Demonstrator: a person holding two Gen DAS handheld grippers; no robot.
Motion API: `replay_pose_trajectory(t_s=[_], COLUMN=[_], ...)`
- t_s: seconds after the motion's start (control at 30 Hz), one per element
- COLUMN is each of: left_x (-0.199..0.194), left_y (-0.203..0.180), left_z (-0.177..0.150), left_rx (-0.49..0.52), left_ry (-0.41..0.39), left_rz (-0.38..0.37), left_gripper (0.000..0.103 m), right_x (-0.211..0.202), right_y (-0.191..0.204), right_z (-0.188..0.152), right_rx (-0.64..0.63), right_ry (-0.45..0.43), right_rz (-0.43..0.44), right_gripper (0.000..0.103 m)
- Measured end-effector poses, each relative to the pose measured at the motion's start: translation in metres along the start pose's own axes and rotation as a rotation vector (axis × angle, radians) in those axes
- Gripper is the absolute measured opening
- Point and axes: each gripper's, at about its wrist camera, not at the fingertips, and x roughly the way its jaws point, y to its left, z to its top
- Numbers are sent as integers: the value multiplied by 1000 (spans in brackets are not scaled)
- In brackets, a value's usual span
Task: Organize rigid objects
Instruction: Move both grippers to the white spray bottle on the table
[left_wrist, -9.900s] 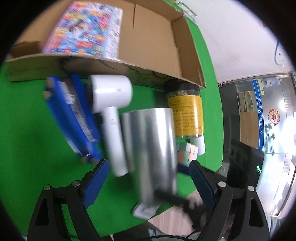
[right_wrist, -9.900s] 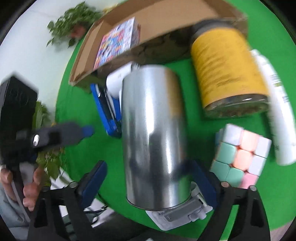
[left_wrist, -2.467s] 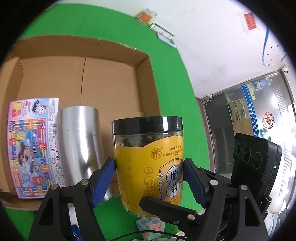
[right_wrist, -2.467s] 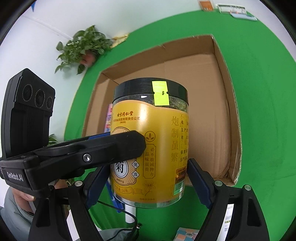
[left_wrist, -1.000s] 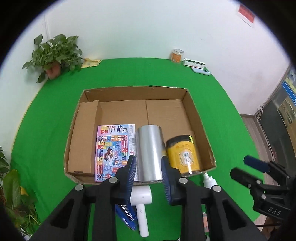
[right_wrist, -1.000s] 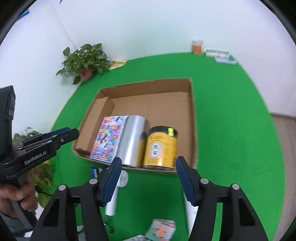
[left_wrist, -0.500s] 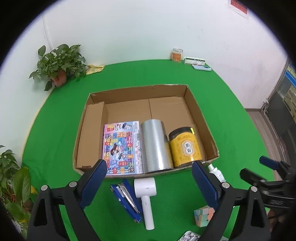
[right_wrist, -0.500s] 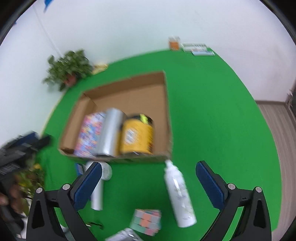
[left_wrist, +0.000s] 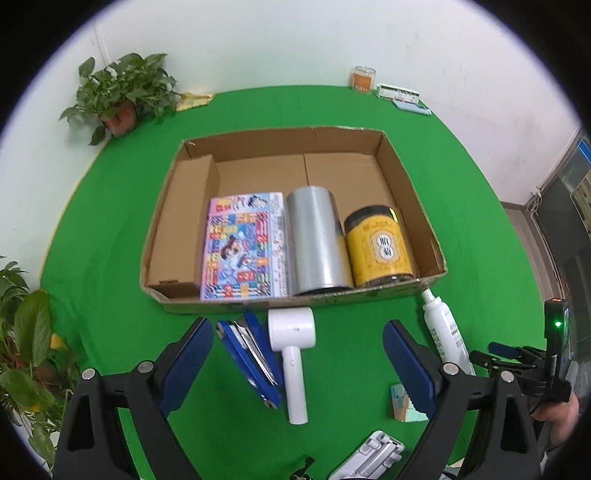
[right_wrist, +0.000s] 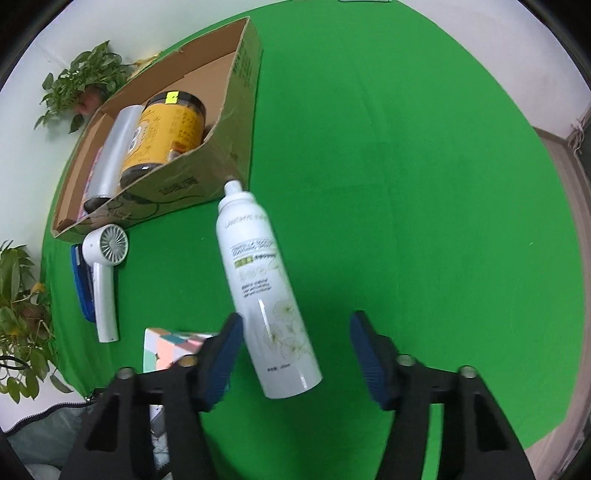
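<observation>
R gripper (right_wrist: 295, 347): jaws just closing in, white spray bottle (right_wrist: 264, 291) between, pads not touching yet
L gripper (left_wrist: 297, 363): wide, nothing held; above hair dryer (left_wrist: 291, 347)
box (left_wrist: 413, 192): jar (left_wrist: 378, 247), silver can (left_wrist: 316, 240) inside

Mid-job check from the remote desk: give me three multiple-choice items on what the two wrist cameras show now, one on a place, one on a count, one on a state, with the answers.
1. Where does the white spray bottle lie?
A. inside the cardboard box
B. on the green cloth just outside the box
C. upright on the yellow jar

2. How many things lie in the cardboard box?
A. three
B. one
C. five

3. How does the right gripper stand to the bottle?
A. clamped on its cap
B. turned away from it
C. jaws to either side of its base, no pad pressing

Answers:
1 B: it lies flat on the cloth, cap towards the box corner.
2 A: the colourful booklet, silver cylinder and yellow jar.
3 C: the jaws have just been closing, but gaps show on both sides.
</observation>
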Motion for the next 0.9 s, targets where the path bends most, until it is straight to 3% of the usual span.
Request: replay_pose_trajectory(t_s=[0.03,0.07,0.23,0.33,0.43,0.57,0.7,0.73,0.8,0.83,0.9], left_x=[2,5,19,28,33,38,44,46,54,61,72], left_y=[-2,-4,-15,-22,-30,-35,-37,-37,-39,-41,-44], left_z=[0,-1,-1,-1,-3,-5,-5,-5,-6,-7,-8], left_rx=[2,5,16,29,66,104,125,127,129,122,104], left_ry=[9,19,82,119,142,162,213,224,251,271,303], left_rz=[-11,-25,-119,-153,-170,-193,-276,-288,-325,-355,-397], left_gripper=[93,93,93,93,93,93,93,93,93,93,93], right_x=[2,5,-10,-19,-11,8,1,-5,-10,-11,-11], right_y=[3,8,36,25,8,10,37,45,46,40,26], right_z=[-4,-7,-17,-18,-15,-14,-27,-32,-35,-34,-33], right_rx=[-7,-23,-75,1,51,-6,-57,-74,-50,-16,54], right_ry=[8,24,-20,-93,-78,-24,-16,-36,-73,-89,-109], right_rz=[7,16,162,122,68,14,166,195,196,188,180], right_gripper=[38,36,38,42,42,24,24,25,38,53,58])
